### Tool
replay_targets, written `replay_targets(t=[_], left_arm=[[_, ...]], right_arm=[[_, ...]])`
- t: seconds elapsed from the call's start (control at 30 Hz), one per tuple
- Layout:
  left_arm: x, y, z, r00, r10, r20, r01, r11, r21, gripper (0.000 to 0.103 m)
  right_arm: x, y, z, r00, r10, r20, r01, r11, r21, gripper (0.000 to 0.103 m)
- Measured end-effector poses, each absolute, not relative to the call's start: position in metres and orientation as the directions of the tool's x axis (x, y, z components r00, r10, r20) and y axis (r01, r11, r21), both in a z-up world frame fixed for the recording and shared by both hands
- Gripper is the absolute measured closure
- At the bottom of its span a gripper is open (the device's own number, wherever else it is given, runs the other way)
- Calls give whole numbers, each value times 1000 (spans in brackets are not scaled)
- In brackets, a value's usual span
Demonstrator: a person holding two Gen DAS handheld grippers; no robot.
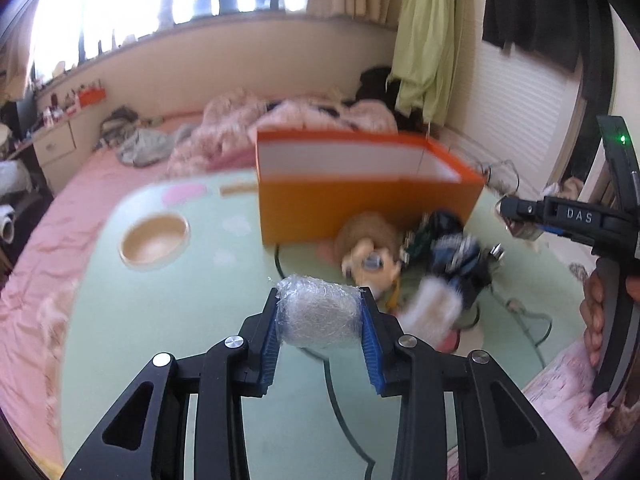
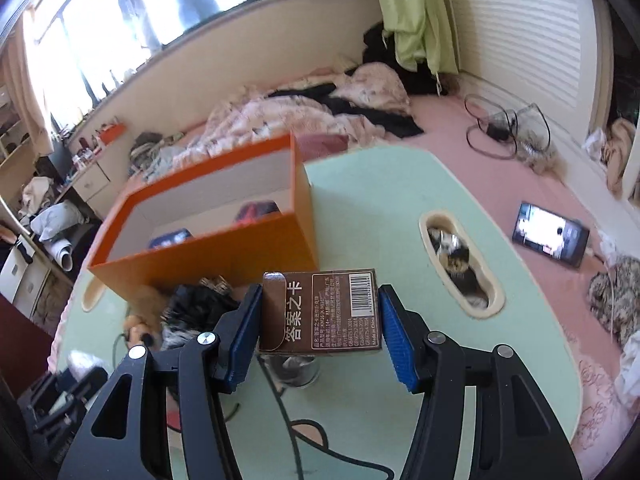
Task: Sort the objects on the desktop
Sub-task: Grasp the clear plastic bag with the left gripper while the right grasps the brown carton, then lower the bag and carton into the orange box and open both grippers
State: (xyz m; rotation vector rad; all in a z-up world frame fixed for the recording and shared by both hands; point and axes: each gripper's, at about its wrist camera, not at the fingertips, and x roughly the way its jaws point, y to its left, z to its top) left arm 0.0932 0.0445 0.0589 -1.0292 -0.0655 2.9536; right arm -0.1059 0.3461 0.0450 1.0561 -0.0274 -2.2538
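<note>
Pale green and smooth, the surface (image 2: 360, 184) lies on a pink bed and carries a rectangular orange cardboard box (image 2: 224, 256) with white inner walls. Above it, the left gripper (image 1: 320, 316) clamps a crinkly bubble-wrapped bundle (image 1: 318, 314), while the right gripper (image 2: 320, 320) squeezes a glossy brown printed carton (image 2: 320, 312) between ribbed blue pads, near a blurred heap of furry and dark items (image 1: 420, 256).

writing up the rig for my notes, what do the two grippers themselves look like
Both match: the left gripper and right gripper have matte black angular linkage arms with triangular cutouts, round silver pivot bolts and ribbed blue finger pads. Seen from the left wrist camera, the right unit's black body carries white "DAS" lettering and a small green light. No cables or sleeves are visible.
</note>
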Motion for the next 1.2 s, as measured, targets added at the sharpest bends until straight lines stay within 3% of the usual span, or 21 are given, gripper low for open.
replay_targets(t=[0.3, 0.4, 0.43, 0.5, 0.57, 0.67, 0.73, 0.9, 1.0, 1.2], left_arm=[[31, 24, 111, -813, 129, -567, -52, -987, -150, 69], [-12, 16, 113, -791, 151, -592, -44, -980, -192, 69], [-30, 11, 108, -777, 164, -607, -30, -974, -224, 66], [-51, 6, 100, -758, 181, -627, -9, -964, -267, 45], [-62, 0, 92, -748, 198, -633, 17, -948, -317, 36], [-55, -5, 87, -742, 224, -631, 14, -937, -349, 32], [-40, -6, 86, -753, 207, -624, 18, -942, -335, 26], [-8, 3, 86, -772, 171, -612, 1, -963, -270, 17], [5, 17, 86, -770, 174, -614, -24, -969, -245, 16], [38, 40, 78, -745, 169, -646, -73, -982, -174, 13]], right_arm=[[-134, 297, 78, -340, -670, -660, 657, -671, 343, 45], [-152, 273, 73, -281, -696, -661, 651, -644, 402, 45], [-157, 266, 70, -275, -695, -665, 647, -645, 407, 45], [-168, 250, 63, -258, -690, -676, 636, -649, 418, 45], [-177, 237, 53, -246, -666, -704, 610, -671, 422, 45], [-184, 232, 49, -253, -649, -717, 585, -694, 421, 45], [-180, 240, 54, -279, -658, -700, 580, -696, 423, 44], [-159, 253, 68, -351, -681, -642, 611, -687, 395, 24], [-156, 239, 76, -384, -655, -651, 647, -694, 316, 22], [-134, 252, 85, -372, -696, -614, 671, -658, 340, 22]])
